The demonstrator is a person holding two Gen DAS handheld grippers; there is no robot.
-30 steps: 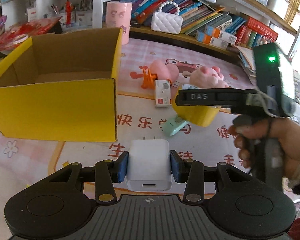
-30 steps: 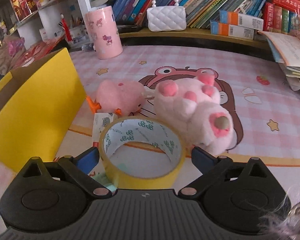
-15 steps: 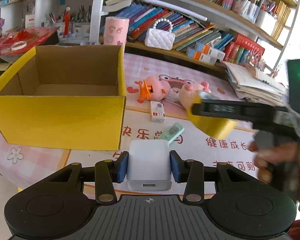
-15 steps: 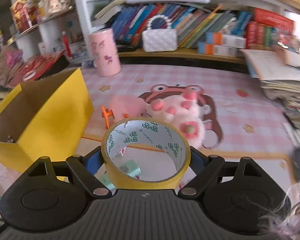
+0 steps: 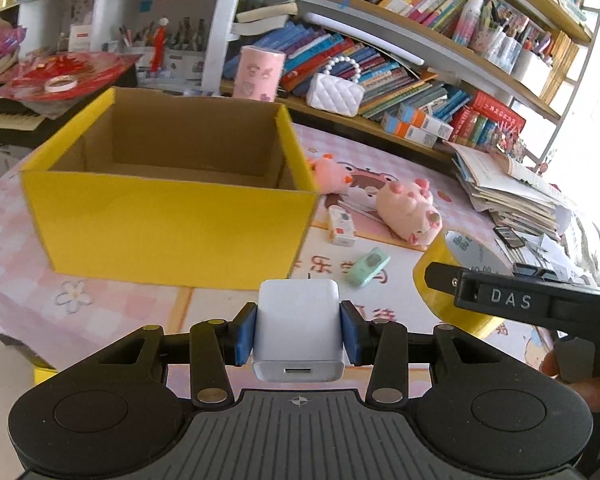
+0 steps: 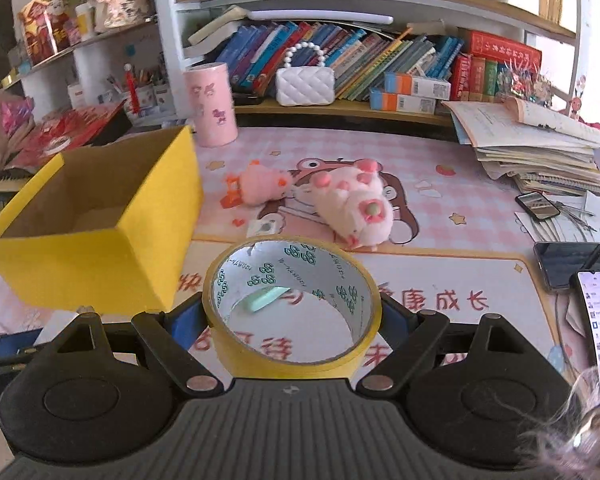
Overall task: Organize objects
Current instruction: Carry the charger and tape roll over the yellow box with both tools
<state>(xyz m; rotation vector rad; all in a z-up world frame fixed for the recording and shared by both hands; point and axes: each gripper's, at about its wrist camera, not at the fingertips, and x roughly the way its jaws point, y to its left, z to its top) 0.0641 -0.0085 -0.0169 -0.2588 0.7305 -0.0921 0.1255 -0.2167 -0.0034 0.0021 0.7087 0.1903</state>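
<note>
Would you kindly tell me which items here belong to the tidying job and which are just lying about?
Belongs to the job:
- yellow box
- white charger, held in the left gripper
- yellow tape roll, held in the right gripper
- pink plush toys
- mint case
- small carton

Just lying about:
- white purse
- phones
- paper stack

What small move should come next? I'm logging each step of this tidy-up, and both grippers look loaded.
Probably carry the left gripper forward over the yellow box before letting go. It is clamped on the white charger short of the box's near wall, and the box is open-topped. The right gripper holds the tape roll further off.
</note>
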